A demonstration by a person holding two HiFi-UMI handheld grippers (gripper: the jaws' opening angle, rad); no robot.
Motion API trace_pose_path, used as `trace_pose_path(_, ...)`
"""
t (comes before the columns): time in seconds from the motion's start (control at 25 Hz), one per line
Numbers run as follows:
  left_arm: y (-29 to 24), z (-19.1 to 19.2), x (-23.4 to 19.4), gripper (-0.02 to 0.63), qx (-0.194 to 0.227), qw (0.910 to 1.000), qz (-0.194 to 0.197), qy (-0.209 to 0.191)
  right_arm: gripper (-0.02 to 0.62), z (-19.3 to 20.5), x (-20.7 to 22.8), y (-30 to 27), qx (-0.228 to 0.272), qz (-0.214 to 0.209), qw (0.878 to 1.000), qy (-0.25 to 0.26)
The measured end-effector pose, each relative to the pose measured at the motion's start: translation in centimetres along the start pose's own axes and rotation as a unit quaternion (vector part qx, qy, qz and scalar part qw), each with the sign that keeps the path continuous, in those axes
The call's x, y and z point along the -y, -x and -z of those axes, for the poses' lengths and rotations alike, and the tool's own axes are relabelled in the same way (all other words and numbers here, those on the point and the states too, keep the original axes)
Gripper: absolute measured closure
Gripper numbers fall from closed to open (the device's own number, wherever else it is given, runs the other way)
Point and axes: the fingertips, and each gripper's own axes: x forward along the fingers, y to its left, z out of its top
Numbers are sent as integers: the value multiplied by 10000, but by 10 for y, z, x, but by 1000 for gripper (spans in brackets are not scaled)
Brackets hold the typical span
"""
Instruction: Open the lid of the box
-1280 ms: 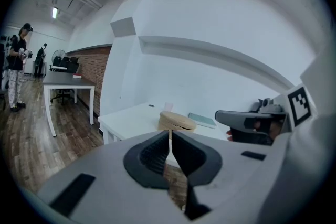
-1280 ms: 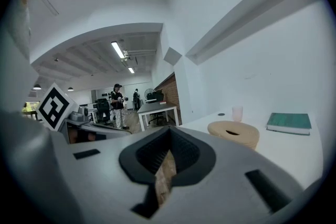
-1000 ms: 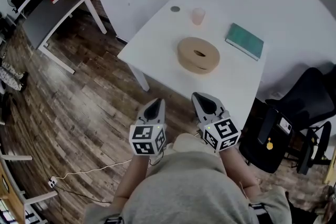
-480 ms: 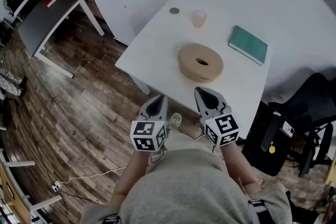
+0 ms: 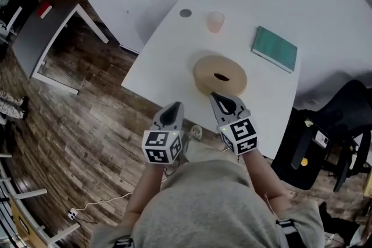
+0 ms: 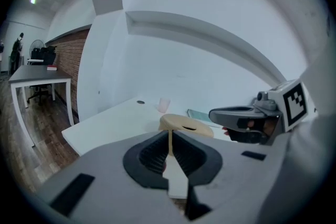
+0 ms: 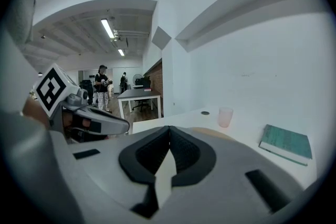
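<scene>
Both grippers held shut and empty at the near edge of the table; box lid still on.
Head view: the round tan box (image 5: 220, 75) is seen near the middle of the white table (image 5: 165, 58), with a teal book (image 5: 274, 48) to its right and a pink cup (image 5: 215, 21) beyond it; the right gripper (image 5: 213, 94) is tipped over the box's near rim, contact not determinable, and the left gripper (image 5: 175, 104) is held just left of it, off the box. Left gripper view: its jaws are seen pressed together with nothing between them, the box straight ahead. Right gripper view: its jaws are likewise closed on nothing, the box mostly hidden behind them.
</scene>
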Motion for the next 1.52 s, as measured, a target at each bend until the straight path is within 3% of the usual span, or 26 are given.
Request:
trace_pose_path(0.48,-46,3,-13,588,-400,9987,286,-134,499,23,11,-49,-979,-86,9893,1081)
trace_pose_path(0.76,-75,14,-16,583,-633,9941,815,-319,465,41,14,-71,-1657,-231,9746,1486)
trace_pose_path(0.88,-89,23,-18,512,-804,9910,974,-446,454,48,14,-79,-1856,-319,9688,1613)
trace_pose_path(1.12,-118,50,-16,442,-1295,9793,1358,-763,449,58,17,-96,-2168,-315,9576,1869)
trace_pose_path(1.52,-161,79,-14,393,-1662,9645,1639,-1236,451,65,22,-106,-2335,-238,9504,2039)
